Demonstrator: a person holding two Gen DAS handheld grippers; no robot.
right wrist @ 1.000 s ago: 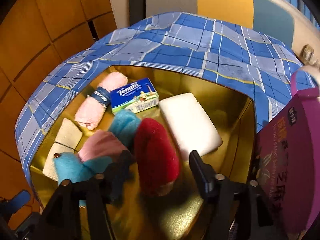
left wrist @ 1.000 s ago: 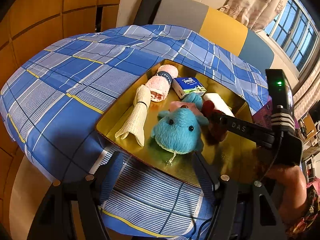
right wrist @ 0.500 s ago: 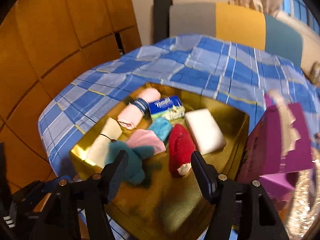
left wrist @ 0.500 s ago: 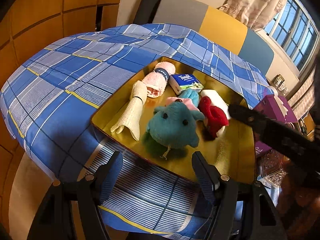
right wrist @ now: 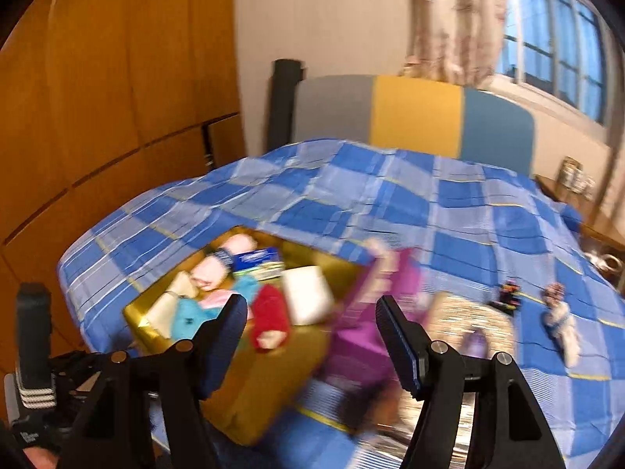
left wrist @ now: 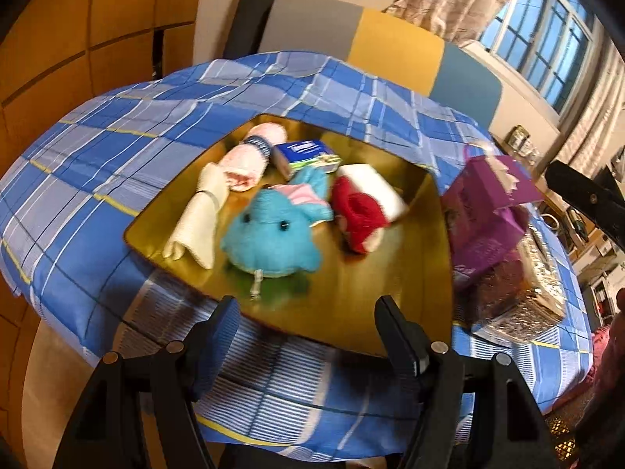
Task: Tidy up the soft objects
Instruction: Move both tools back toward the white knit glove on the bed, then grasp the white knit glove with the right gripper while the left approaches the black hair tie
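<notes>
Left-wrist view, left to right: a blue plaid tablecloth (left wrist: 97,164) covers the table; on it sits a shallow gold tray (left wrist: 363,273) holding the soft objects. At the tray's left edge lies a cream rolled cloth (left wrist: 197,222), tied near its upper end, with a pink rolled towel (left wrist: 250,160) bearing a dark band just behind it. Right of the towel lies a blue tissue pack (left wrist: 306,154); in front of that pack a blue plush toy (left wrist: 273,242) faces the camera, a pink cloth (left wrist: 300,194) lying on its rear part. To its right lies a red plush item (left wrist: 357,215), touching a white pad (left wrist: 371,187) behind it. Just beside the tray's right edge stands a purple box (left wrist: 488,219), with a glittery box (left wrist: 527,293) next to it. The left gripper (left wrist: 306,328) hovers over the near edge of the tray, jaws apart and holding nothing. Right-wrist view (motion-blurred): the same tray (right wrist: 273,375) lies at lower left, its contents grouped toward the far left corner, the purple box (right wrist: 371,324) to its right. The right gripper (right wrist: 312,332) is raised above the table, jaws apart and empty. At far right a small figure (right wrist: 562,324) lies on the cloth, well apart from the tray.
</notes>
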